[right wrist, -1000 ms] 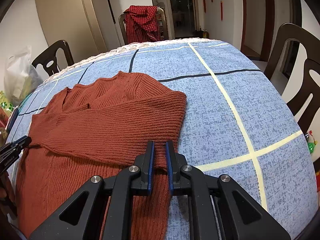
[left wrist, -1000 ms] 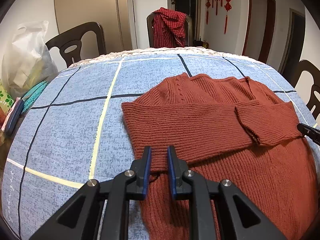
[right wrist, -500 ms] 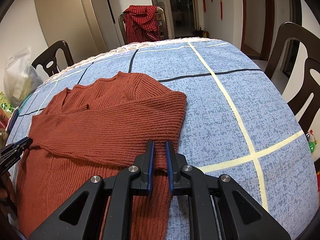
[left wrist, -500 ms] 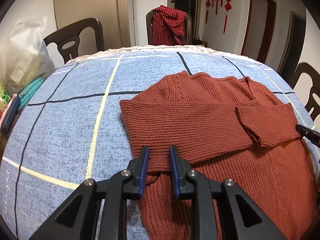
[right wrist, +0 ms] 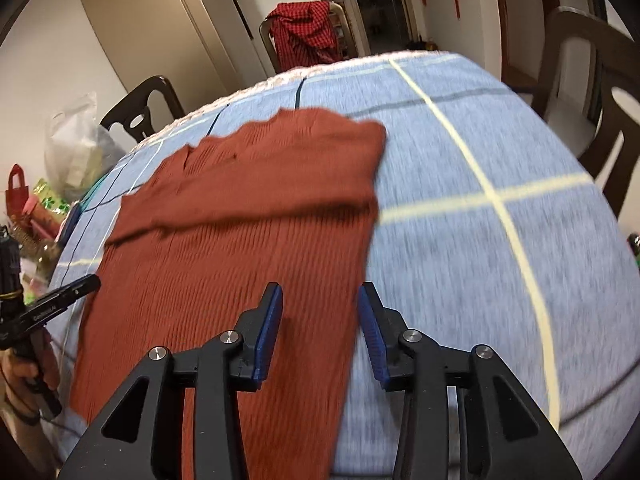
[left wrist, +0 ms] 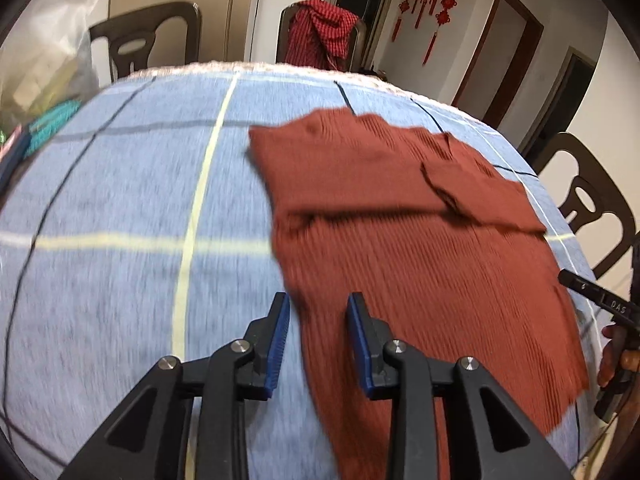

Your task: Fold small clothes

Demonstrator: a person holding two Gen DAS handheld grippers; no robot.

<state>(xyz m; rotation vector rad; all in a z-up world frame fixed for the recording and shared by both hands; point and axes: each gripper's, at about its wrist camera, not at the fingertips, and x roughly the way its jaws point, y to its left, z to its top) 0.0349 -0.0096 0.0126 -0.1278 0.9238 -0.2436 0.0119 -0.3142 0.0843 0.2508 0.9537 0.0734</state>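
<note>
Lying flat on the blue checked tabletop (left wrist: 120,208), the rust-red knitted sweater (left wrist: 420,248) has both sleeves already folded across its chest, one cuff showing as a flap on top (left wrist: 476,188). That much of the fold looks done; the long body below the sleeves is still spread out toward the near edge, so the lengthwise fold, bottom hem up toward the collar, appears to remain.

The left gripper (left wrist: 316,336) hangs over the sweater's left edge with its jaws spread apart and nothing between them. The right gripper (right wrist: 320,320) likewise stands released above the sweater's right edge (right wrist: 360,264), straddling it without pinching.

Both views are smeared by motion, so fine creases cannot be judged. Next, I would guess, comes a grasp at the hem corners.
</note>
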